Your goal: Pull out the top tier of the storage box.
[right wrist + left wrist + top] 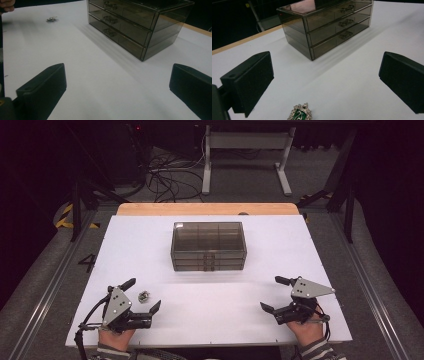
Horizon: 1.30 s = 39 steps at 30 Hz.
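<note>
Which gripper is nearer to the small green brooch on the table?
Left. The left gripper has the brooch lying between its open jaws, untouched. The right gripper, also open, is far across the table on the other side.

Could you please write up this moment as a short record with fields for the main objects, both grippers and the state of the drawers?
surface: white table
brooch: small silver and green brooch, flat on the table between the open jaws of the left gripper, untouched
drawer box: smoky transparent three-drawer box, mid-table, all drawers shut
left gripper: open, holds nothing
right gripper: open, holds nothing, at the table's near right
</note>
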Each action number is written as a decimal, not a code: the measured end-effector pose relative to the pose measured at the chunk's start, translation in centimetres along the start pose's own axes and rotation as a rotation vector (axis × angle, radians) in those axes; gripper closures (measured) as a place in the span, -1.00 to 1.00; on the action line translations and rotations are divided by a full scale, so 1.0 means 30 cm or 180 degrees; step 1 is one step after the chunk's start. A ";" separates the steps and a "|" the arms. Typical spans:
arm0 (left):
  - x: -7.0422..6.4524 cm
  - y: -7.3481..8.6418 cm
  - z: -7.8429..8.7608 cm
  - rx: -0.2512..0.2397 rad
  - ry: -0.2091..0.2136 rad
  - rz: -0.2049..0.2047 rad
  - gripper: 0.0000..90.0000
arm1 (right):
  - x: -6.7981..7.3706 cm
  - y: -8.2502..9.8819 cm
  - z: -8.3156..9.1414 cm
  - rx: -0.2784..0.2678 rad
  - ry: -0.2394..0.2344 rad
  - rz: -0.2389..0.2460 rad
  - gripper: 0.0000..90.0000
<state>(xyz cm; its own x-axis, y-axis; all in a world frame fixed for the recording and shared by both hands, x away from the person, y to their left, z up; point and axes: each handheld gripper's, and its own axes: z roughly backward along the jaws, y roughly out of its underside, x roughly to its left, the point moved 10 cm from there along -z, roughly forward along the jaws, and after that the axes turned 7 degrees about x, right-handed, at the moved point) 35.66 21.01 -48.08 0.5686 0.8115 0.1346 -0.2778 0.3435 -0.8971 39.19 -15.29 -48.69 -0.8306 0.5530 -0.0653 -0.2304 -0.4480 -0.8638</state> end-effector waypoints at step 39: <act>0.005 0.001 0.011 0.0091 0.0049 0.0036 -1.00 | 0.008 -0.060 -0.031 0.0085 0.0031 0.0052 -0.80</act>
<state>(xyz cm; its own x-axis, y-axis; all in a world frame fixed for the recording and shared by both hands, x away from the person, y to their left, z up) 35.48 21.32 -47.94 0.5771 0.8082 0.1177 -0.3064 0.3478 -0.8861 39.87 -13.70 -47.61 -0.8294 0.5522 -0.0841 -0.2305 -0.4756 -0.8489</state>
